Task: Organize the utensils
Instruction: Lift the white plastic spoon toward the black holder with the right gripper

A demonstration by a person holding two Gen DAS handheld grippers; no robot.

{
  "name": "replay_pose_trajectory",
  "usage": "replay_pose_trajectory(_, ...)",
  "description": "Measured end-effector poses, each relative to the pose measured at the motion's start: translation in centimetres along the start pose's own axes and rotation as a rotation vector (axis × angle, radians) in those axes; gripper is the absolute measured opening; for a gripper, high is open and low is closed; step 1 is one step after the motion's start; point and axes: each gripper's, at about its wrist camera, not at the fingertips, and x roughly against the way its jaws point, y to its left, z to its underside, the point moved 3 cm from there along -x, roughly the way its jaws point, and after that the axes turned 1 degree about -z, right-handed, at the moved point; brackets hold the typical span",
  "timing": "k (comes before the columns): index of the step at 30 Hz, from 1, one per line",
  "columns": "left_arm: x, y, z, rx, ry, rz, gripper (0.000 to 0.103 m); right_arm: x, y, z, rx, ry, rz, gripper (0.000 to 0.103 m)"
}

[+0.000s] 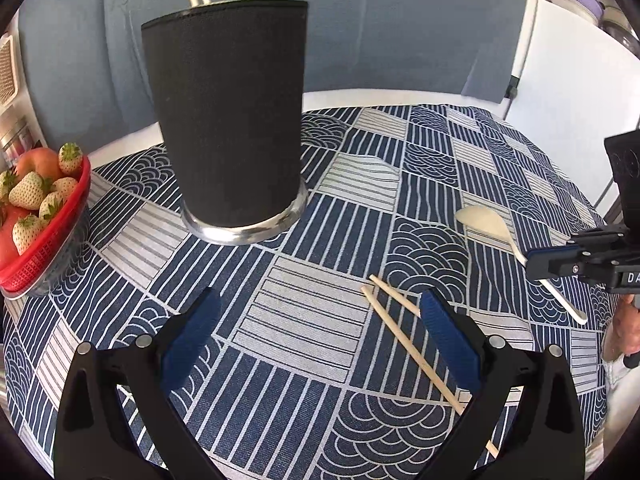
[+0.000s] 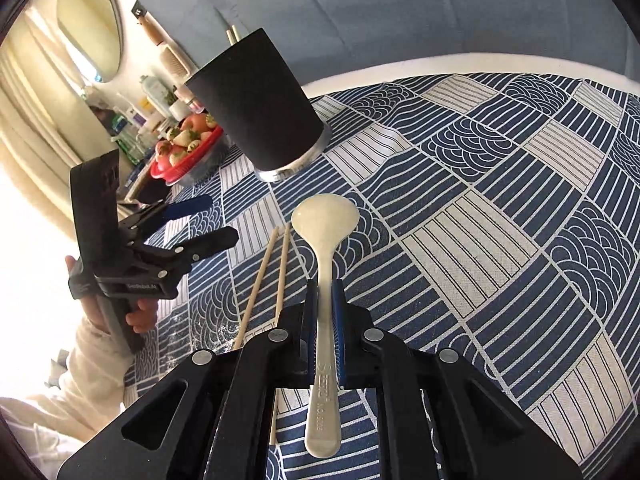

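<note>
A white plastic spoon (image 2: pixel 322 240) is clamped by its handle between the blue pads of my right gripper (image 2: pixel 324 286), which is shut on it; the bowl points away, lifted a little over the cloth. The same spoon (image 1: pixel 486 222) shows at the right in the left wrist view, held by the right gripper (image 1: pixel 538 270). Two wooden chopsticks (image 1: pixel 404 338) lie side by side on the cloth, just left of the spoon in the right wrist view (image 2: pixel 268 276). My left gripper (image 1: pixel 320 312) hangs open above the cloth with nothing between its pads. A black utensil holder (image 1: pixel 230 120) stands upright behind, metal rods poking out.
A blue and white patterned tablecloth (image 1: pixel 320 248) covers the round table. A red basket of strawberries and fruit (image 1: pixel 36 208) sits at the left edge. A white board (image 1: pixel 568 92) leans at the back right. A hand (image 2: pixel 140 312) grips the left tool.
</note>
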Motion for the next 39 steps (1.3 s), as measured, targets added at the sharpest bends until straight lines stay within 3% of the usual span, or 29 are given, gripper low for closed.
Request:
replay_pose_trajectory(2, 0.4, -1.0, -0.2, -0.049, -0.026, 0.045, 0.097, 0.1, 0.5, -0.3, 0.015, 0.011, -0.015, 0.007)
replay_pose_trajectory(7, 1.4, -3.0, -0.3, -0.176, -0.085, 0.072, 0.097, 0.5, 2.7, -0.9, 0.092, 0.041, -0.036, 0.007)
replay_pose_trajectory(10, 2.0, -3.3, -0.5, -0.224, -0.126, 0.046, 0.097, 0.7, 4.1, -1.6, 0.121, 0.071, -0.054, 0.007)
replay_pose_trajectory(20, 2.3, -2.7, 0.4, -0.302, -0.12, 0.036, 0.083, -0.3, 7.2, -4.0, 0.162, 0.141, -0.082, 0.007)
replay_pose_trajectory(25, 3.3, -2.5, -0.1, -0.319, -0.17, 0.081, 0.066, -1.4, 8.5, -4.7, 0.165, 0.202, -0.07, 0.007)
replay_pose_trajectory(28, 3.5, -2.2, -0.3, -0.331, -0.178, 0.091, 0.043, -1.6, 9.1, -5.3, 0.166, 0.225, -0.064, 0.007)
replay_pose_trajectory(30, 3.5, -2.1, -0.3, -0.339, -0.165, 0.115, 0.011, -1.7, 9.6, -5.8, 0.18, 0.232, -0.046, 0.007)
replay_pose_trajectory(39, 5.4, -0.3, -1.9, -0.311, -0.213, 0.077, 0.011, -1.1, 12.0, -8.6, 0.235, 0.221, -0.029, 0.007)
